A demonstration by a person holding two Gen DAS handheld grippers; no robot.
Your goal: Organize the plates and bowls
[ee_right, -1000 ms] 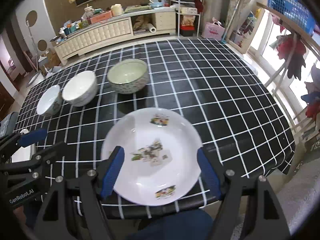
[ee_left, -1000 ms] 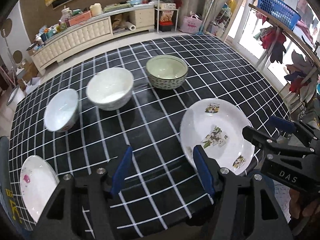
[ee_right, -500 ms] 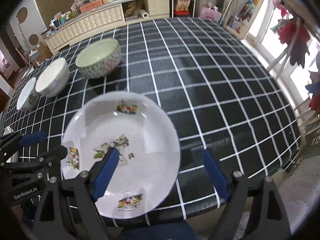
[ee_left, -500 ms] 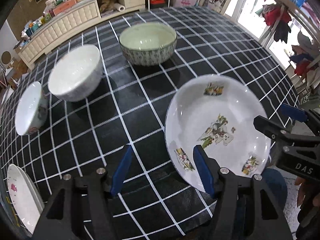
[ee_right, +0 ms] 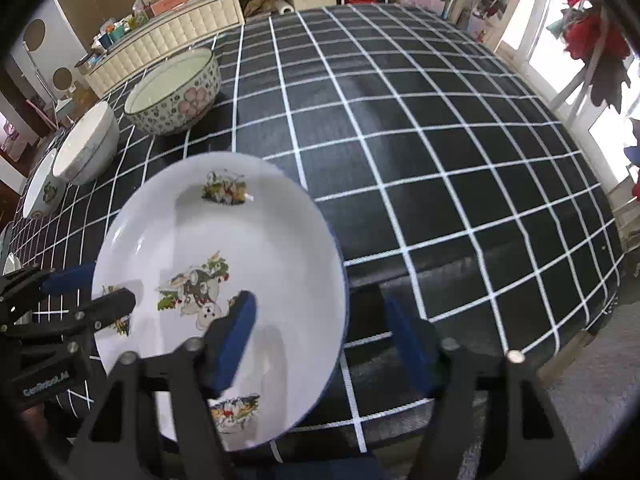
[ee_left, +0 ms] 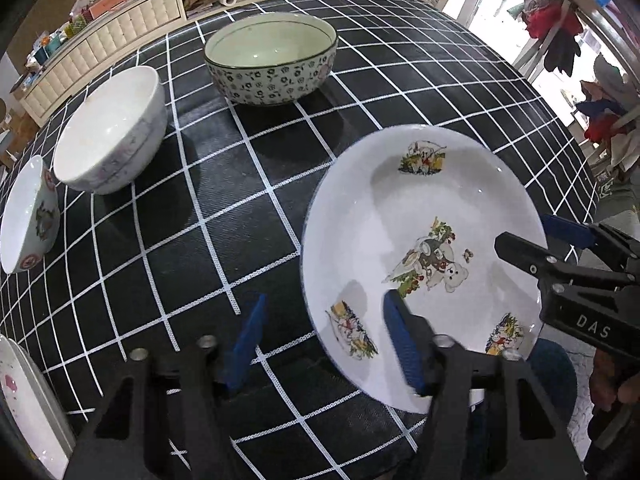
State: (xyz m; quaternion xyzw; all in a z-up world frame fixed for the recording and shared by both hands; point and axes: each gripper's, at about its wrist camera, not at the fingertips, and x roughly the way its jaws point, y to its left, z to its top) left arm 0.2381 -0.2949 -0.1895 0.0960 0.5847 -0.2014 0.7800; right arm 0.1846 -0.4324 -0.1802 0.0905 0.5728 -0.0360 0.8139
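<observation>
1. The right gripper (ee_left: 560, 242), seen at the right edge of the left wrist view, carries the white letters "DAS" on its black body
2. The left gripper (ee_right: 86, 288), seen at the left edge of the right wrist view, carries white lettering that reads roughly "GenRobot.AI"; the print is small and blurred
3. Both grippers point steeply down at the table (ee_right: 440, 128), which has a black cloth with a white grid
4. A white plate (ee_left: 424, 208) with cartoon animal pictures lies at the near edge of the table, between the two grippers
5. The left gripper's jaws are closing; they straddle the plate's left rim, one blue finger (ee_left: 404, 344) over the plate and the other over the cloth, and the pads do not visibly press on it
6. The right gripper's jaws are closing; they straddle the plate's right rim, one blue finger (ee_right: 236, 328) over the plate and the other beyond the rim, with no visible grip
7. Three bowls stand in a row further back: a green patterned bowl (ee_left: 272, 64), a white bowl (ee_left: 112, 128) and a small bowl (ee_left: 28, 216) with red marks
8. Another white plate (ee_left: 24, 404) lies at the lower left edge
</observation>
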